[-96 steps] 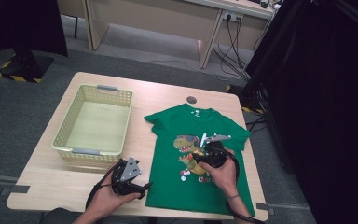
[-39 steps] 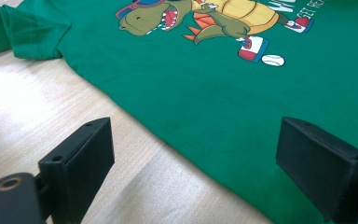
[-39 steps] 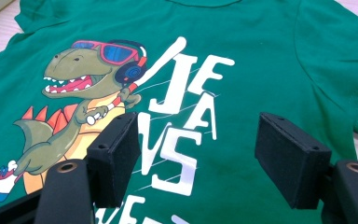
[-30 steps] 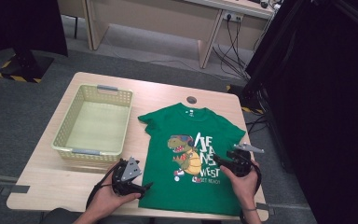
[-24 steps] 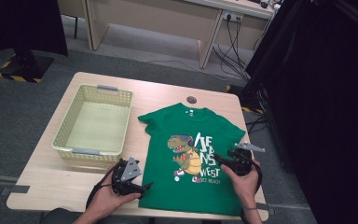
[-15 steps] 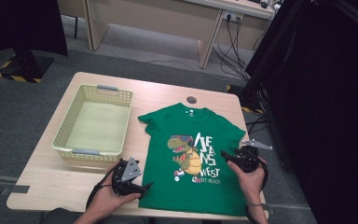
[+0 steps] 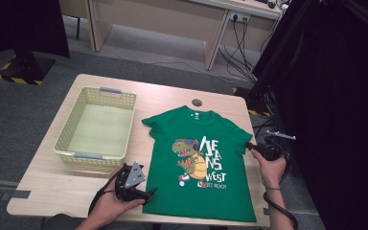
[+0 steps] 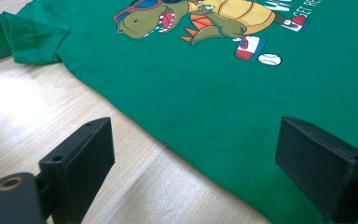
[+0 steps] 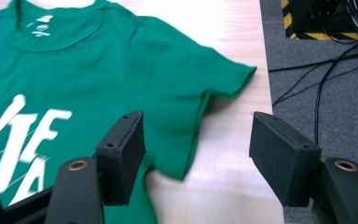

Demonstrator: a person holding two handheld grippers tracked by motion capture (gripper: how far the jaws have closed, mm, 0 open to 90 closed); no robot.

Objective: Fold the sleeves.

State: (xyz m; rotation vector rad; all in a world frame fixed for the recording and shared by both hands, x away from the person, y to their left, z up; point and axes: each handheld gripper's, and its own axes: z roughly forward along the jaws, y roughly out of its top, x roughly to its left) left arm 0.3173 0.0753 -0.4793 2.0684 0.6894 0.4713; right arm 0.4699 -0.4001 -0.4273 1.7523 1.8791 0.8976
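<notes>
A green T-shirt [image 7: 206,163] lies face up on the right half of the wooden surface [image 7: 167,96], its dinosaur print [image 7: 190,155] and white lettering fully showing where, three seconds ago, the right side was bunched over the print. Within the last second the right hand-held gripper [image 7: 250,146] has drawn off from the shirt's middle toward 3 o'clock, and it now sits at the surface's right edge beside the right sleeve [image 9: 223,79]. The spreading looks done, and the next step is likely a fold, though that is a judgement.

In the right gripper view the jaws are parted about two-thirds wide, having just been closing a little, and they grasp nothing. The sleeve's lower corner lies between and below them, while the left pad [image 9: 123,156] hangs over the shirt's side. Whether that pad brushes the cloth is hard to tell from this angle.

The left hand-held gripper [image 7: 146,194] rests at 7 o'clock of the shirt, at its lower left hem. Its jaws are released and wide, straddling the hem's edge with nothing pinched.

An empty pale-yellow basket [image 7: 67,148] stands at 9 o'clock, just beside the shirt's left sleeve [image 7: 151,122].
</notes>
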